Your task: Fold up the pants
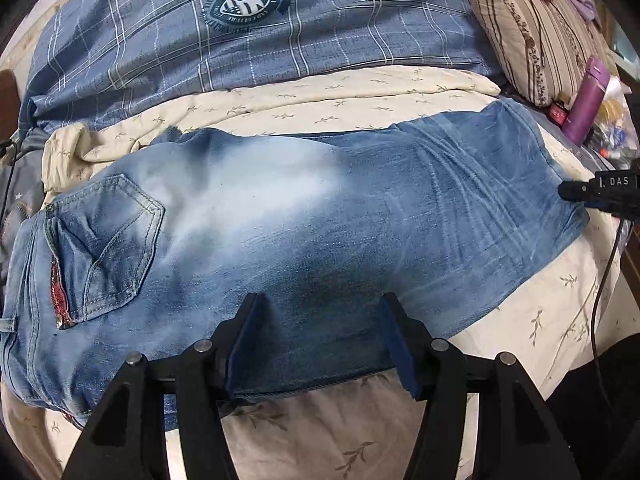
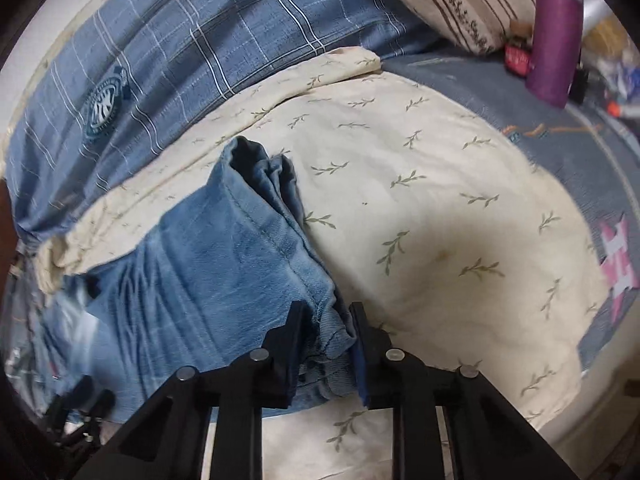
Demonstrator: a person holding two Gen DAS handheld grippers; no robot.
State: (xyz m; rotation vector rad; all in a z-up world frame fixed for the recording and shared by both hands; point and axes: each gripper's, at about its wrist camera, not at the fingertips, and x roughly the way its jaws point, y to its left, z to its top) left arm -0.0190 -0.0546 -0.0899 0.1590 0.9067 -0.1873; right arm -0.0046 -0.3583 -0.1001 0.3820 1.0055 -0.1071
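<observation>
Fingers of the right gripper point(image 2: 325, 316) stand close together with the bunched hem end of the jeans point(image 2: 224, 264) between them, pressed on the denim as far as the right wrist view shows. The left gripper point(image 1: 320, 308) stands about half open astride the near long edge of the jeans point(image 1: 280, 216), its pads beside the cloth rather than squeezing it (nothing looks held there).

To fold well, I judge the left should close on that near edge before any lift, so both ends rise together and the legs stay stacked; the hem should travel toward the waist end with the back pocket point(image 1: 108, 240), which lies near the bed's left edge.

The jeans lie lengthwise across the cream leaf-print sheet point(image 2: 420, 208), which is bare to the right of the hem and gives room to swing. Beyond lies a blue checked quilt point(image 1: 256, 32). At the far right corner a striped pillow point(image 1: 532, 36) and purple bottle point(image 1: 588, 100) crowd the edge; stay clear of them.
</observation>
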